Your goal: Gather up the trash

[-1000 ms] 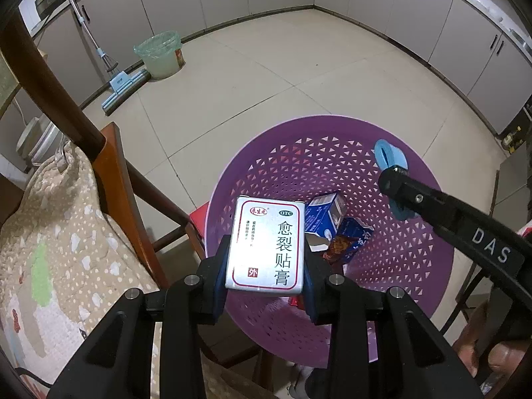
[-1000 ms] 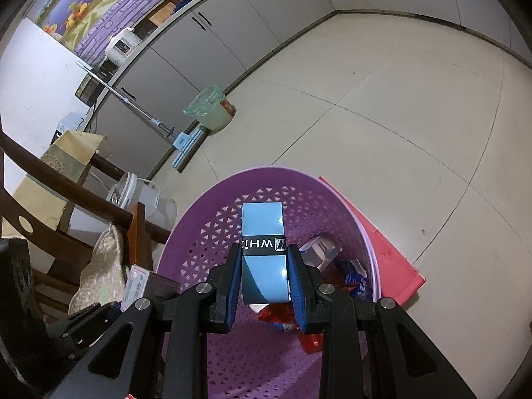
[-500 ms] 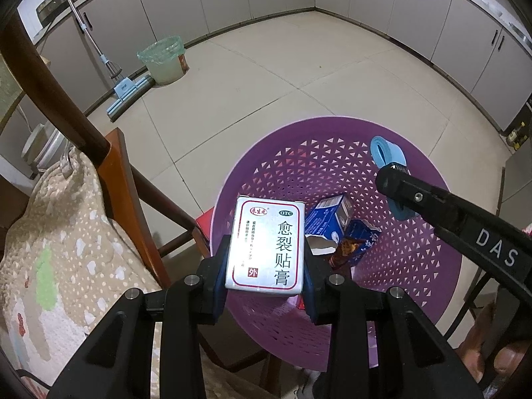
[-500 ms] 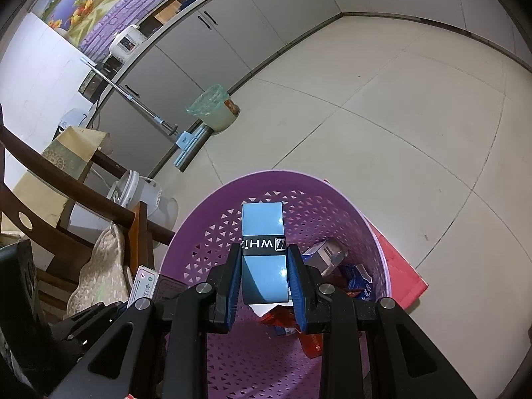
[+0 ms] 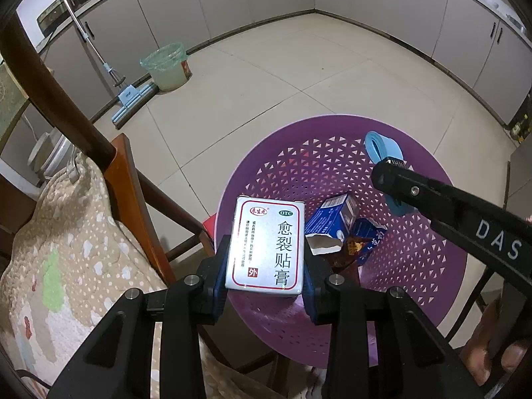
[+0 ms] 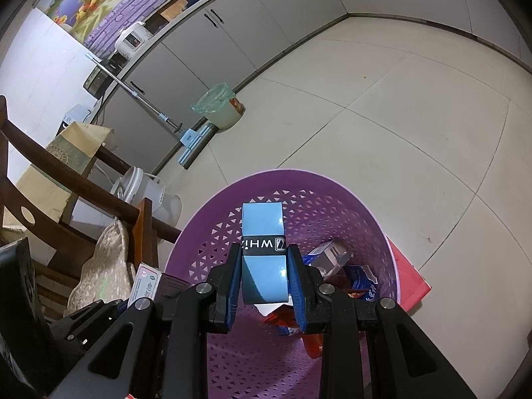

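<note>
My left gripper [image 5: 266, 266] is shut on a white and red medicine box [image 5: 266, 246], held above the near left rim of the purple basket [image 5: 432, 286]. My right gripper [image 6: 264, 266] is shut on a light blue roll [image 6: 264, 249] with a black band, held over the basket [image 6: 332, 193]. The right gripper [image 5: 395, 179] and its roll [image 5: 379, 146] also show in the left wrist view. A blue carton [image 5: 332, 219] and blue and red wrappers [image 5: 362, 242] lie in the basket bottom. The medicine box also shows in the right wrist view [image 6: 146, 286].
A wooden chair [image 5: 66, 106] with a patterned cushion [image 5: 66, 249] stands at the left. A red flat item [image 6: 409, 282] lies under the basket. A lined bin [image 5: 166, 66] and a mop [image 5: 129, 96] stand by the cabinets across the tiled floor.
Both grippers have risen a little and drawn back, so the basket looks smaller and lower. Each keeps hold of its item.
</note>
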`<state>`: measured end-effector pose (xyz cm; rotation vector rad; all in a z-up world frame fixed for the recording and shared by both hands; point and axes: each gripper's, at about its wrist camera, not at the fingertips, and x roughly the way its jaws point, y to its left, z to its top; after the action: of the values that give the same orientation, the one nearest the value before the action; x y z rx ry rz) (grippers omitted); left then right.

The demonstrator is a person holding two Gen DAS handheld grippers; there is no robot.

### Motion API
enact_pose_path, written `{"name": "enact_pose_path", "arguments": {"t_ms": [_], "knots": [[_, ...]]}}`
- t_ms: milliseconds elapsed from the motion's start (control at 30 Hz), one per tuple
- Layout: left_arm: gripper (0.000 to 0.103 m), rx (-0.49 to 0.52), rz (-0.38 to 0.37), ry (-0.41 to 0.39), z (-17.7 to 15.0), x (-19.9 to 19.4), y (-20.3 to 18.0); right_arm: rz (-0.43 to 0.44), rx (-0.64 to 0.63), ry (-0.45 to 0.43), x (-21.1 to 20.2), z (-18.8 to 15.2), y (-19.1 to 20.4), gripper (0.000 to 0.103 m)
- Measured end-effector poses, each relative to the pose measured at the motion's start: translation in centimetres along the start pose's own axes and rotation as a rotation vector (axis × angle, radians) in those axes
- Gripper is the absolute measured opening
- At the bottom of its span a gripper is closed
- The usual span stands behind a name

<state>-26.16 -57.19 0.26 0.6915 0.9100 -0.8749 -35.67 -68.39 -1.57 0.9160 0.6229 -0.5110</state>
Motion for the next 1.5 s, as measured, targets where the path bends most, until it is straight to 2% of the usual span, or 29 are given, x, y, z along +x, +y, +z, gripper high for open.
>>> {"name": "enact_pose_path", "arguments": {"t_ms": [267, 333, 400, 467, 633, 733, 933, 1033, 1133, 1200, 1367, 1433, 1500], "knots": [[0.035, -0.003, -0.006, -0.002, -0.2, -0.2, -0.2, -0.001, 0.002, -0.009, -0.2, 0.0, 0.1, 0.030], [0.045, -0.003, -0.012, -0.005, -0.2, -0.4, -0.2, -0.001, 0.006, -0.014, -0.3, 0.0, 0.1, 0.031], [0.061, -0.006, -0.015, -0.021, -0.2, -0.9, 0.0, -0.002, 0.009, -0.018, -0.3, 0.1, 0.1, 0.035], [0.066, -0.010, -0.021, -0.034, -0.2, -1.4, 0.0, -0.002, 0.010, -0.022, -0.5, 0.1, 0.2, 0.038], [0.066, -0.009, -0.028, -0.037, -0.6, -2.6, 0.3, -0.004, 0.014, -0.034, -0.9, 0.2, 0.3, 0.046], [0.066, -0.018, -0.023, -0.048, -1.1, -3.7, 0.7, -0.007, 0.017, -0.049, -1.3, 0.3, 0.2, 0.048], [0.066, -0.073, -0.010, -0.104, -2.9, -8.1, 2.1, 0.003, -0.006, -0.077, -2.1, 0.2, 0.9, 0.050], [0.067, -0.097, 0.016, -0.157, -4.2, -11.2, 3.2, -0.003, -0.046, -0.108, -2.8, -0.2, 1.5, 0.052], [0.073, -0.124, 0.086, -0.242, -5.7, -15.4, 4.1, -0.026, -0.087, -0.159, -4.0, -1.2, 2.1, 0.055], [0.082, -0.133, 0.131, -0.298, -6.5, -17.7, 4.6, -0.048, -0.106, -0.198, -4.8, -1.7, 2.4, 0.057], [0.096, -0.176, 0.272, -0.493, -9.8, -24.8, 6.6, -0.118, -0.169, -0.320, -6.6, -3.8, 3.9, 0.057], [0.103, -0.198, 0.297, -0.570, -11.1, -27.3, 7.5, -0.170, -0.234, -0.361, -7.4, -5.2, 5.2, 0.057], [0.103, -0.212, 0.300, -0.655, -12.8, -29.7, 8.2, -0.211, -0.276, -0.364, -8.5, -6.7, 6.1, 0.059]]}}
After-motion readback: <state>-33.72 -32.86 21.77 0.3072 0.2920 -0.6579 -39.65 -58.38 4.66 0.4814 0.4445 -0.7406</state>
